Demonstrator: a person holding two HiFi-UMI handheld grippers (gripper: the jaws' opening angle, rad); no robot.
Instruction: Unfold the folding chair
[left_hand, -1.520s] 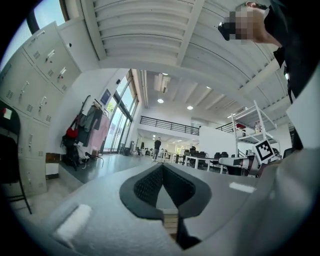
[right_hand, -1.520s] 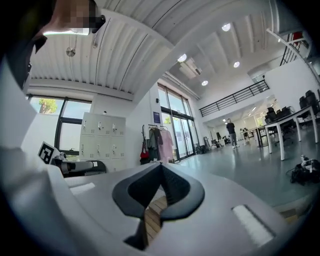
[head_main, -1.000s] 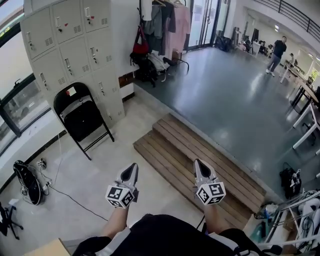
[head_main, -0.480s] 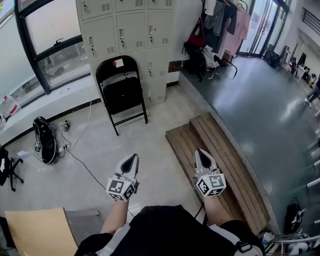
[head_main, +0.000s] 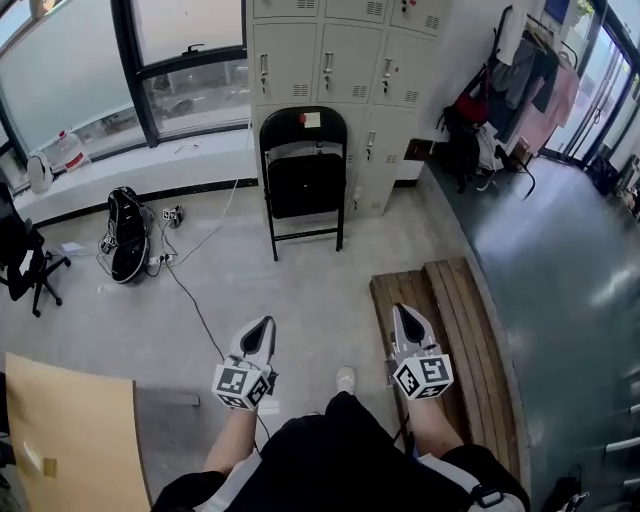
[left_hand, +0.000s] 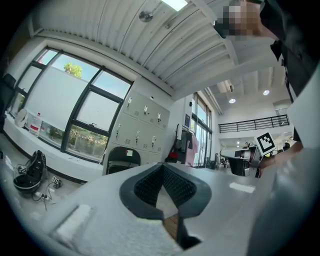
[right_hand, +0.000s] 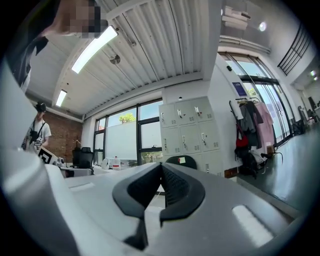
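The black folding chair (head_main: 303, 180) stands folded flat and upright against the grey lockers (head_main: 340, 60), straight ahead across the bare floor. My left gripper (head_main: 262, 326) and right gripper (head_main: 403, 312) are held side by side in front of my body, both shut and empty, well short of the chair. In the left gripper view the chair's back (left_hand: 121, 159) shows just left of the closed left gripper (left_hand: 162, 166). The right gripper view shows the chair's top (right_hand: 182, 161) peeking over the closed right gripper (right_hand: 161, 165).
Low wooden steps (head_main: 450, 330) lie to the right of my feet, leading to a darker raised floor. A black bag (head_main: 125, 245) with a cable trails on the floor at left, near an office chair (head_main: 20, 250). A wooden board (head_main: 70, 430) is at lower left. Clothes hang on a rack (head_main: 530, 90).
The view has swung leftward: the chair went from the left side to top centre, now directly ahead. Both grippers stayed shut and side by side.
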